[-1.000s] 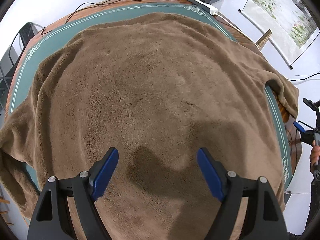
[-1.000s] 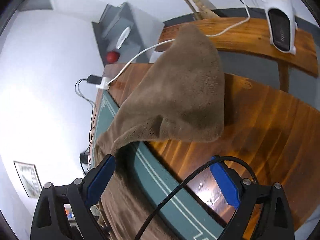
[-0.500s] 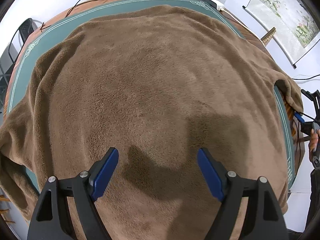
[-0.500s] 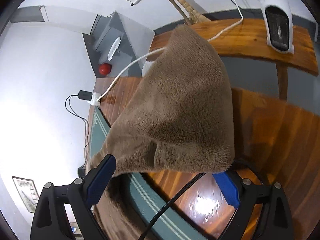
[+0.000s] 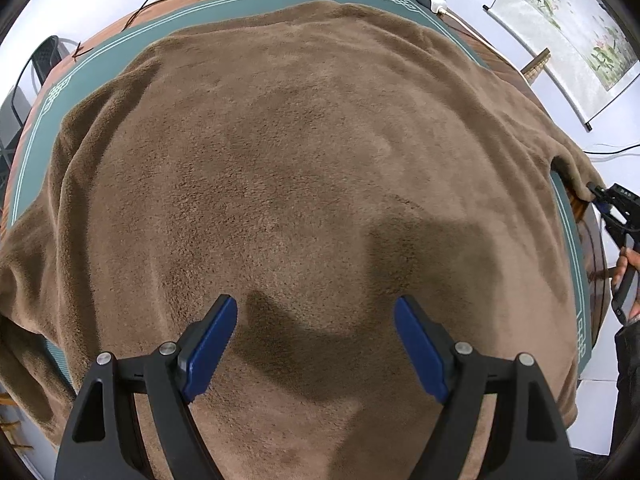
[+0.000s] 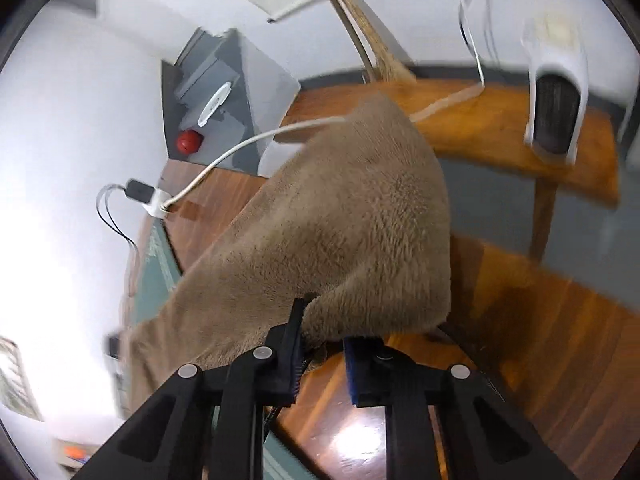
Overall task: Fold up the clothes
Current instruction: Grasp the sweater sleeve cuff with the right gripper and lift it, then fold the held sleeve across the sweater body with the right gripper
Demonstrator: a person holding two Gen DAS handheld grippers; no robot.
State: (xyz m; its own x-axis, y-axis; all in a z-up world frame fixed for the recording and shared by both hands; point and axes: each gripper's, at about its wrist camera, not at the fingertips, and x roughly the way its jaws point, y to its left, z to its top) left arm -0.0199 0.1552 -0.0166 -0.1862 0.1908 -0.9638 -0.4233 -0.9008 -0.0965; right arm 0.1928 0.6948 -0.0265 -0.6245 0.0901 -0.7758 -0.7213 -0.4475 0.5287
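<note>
My left tongs point(image 5: 316, 344) hover wide open over the fuzzy brown fleece garment point(image 5: 304, 184), which covers most of the green desk mat point(image 5: 120, 42). At the desk's right edge, my right tongs point(image 6: 322, 354) pinch its hem corner.

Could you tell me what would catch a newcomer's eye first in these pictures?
A big brown fleece garment spread over nearly the whole green mat dominates the left wrist view, with the left gripper open above it. At the table's right edge, the right gripper is shut on the garment's corner.
</note>
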